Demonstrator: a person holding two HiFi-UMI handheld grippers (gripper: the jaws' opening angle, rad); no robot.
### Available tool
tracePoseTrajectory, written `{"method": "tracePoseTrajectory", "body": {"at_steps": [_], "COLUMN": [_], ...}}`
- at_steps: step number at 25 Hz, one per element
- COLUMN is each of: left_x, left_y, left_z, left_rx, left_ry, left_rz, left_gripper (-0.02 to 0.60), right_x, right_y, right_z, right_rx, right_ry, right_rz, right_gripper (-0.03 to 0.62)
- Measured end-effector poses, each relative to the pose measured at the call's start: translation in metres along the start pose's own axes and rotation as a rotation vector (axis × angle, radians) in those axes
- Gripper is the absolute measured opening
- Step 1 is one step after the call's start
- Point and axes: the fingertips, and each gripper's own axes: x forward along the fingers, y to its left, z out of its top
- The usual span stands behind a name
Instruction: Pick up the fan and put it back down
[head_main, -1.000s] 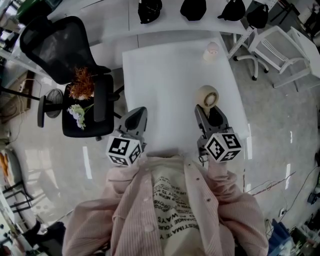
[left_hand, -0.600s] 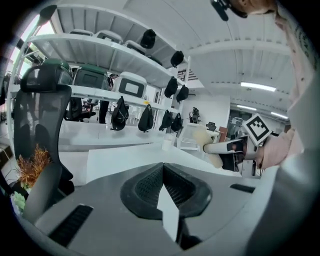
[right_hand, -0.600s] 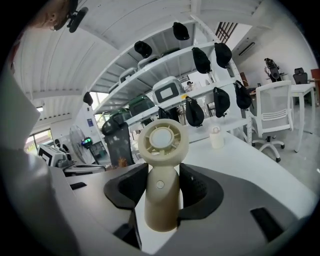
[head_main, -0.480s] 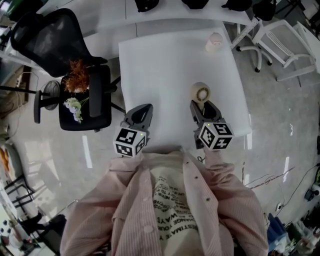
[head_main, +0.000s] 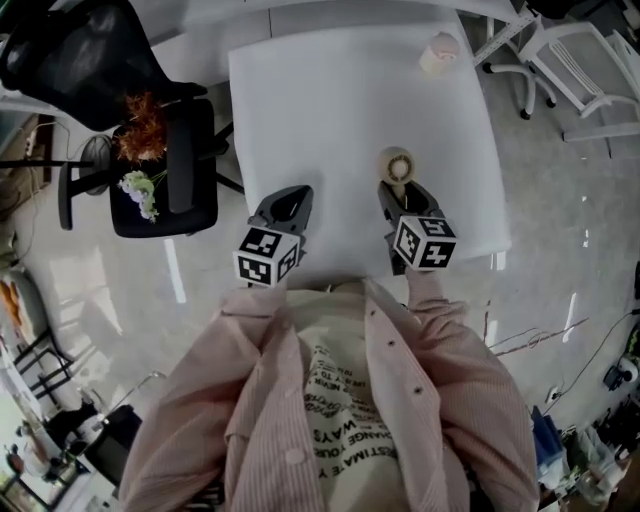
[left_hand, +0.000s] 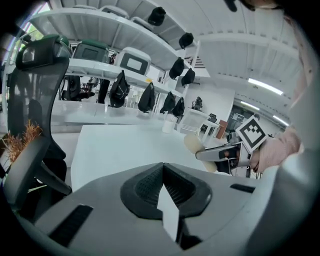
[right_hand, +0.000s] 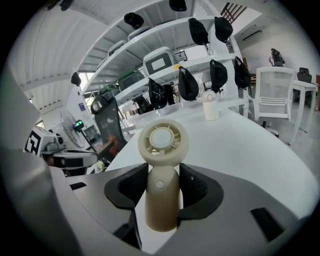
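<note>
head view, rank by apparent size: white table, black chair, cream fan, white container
1. white square table
2. black mesh office chair
3. cream handheld fan and small white container: look about alike

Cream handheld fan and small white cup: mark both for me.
Cream handheld fan (right_hand: 162, 138): right gripper view, hub of its round head.
Small white cup (head_main: 440, 52): head view, its top.

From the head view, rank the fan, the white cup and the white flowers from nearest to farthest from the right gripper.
1. The fan, held between the jaws of the right gripper.
2. The white cup, at the table's far right corner.
3. The white flowers, off the table to the left, on the black chair.
</note>
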Motion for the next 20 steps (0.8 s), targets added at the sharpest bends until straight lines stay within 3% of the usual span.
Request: {"method": "tracePoseTrajectory", "body": {"at_steps": [11,20], "left_x": [0.018,0.02], "left_y": [0.004,0.002], "left_z": [-0.034,-0.044], "left_rx": [-0.049,-0.069], "left_ry": [0.09,0.106], "left_rz": [-0.013,-0.014], "left_gripper": [0.002,0.002], "right_x": [0.025,0.031], "right_y": [-0.02,-0.019], "right_z": [-0.05,-0.07], "right_rx": [-0.033,-0.051], "right_ry": [0.167,0.247], "right_rz": [-0.056,-0.072], "right_gripper": [0.186,0.186]}}
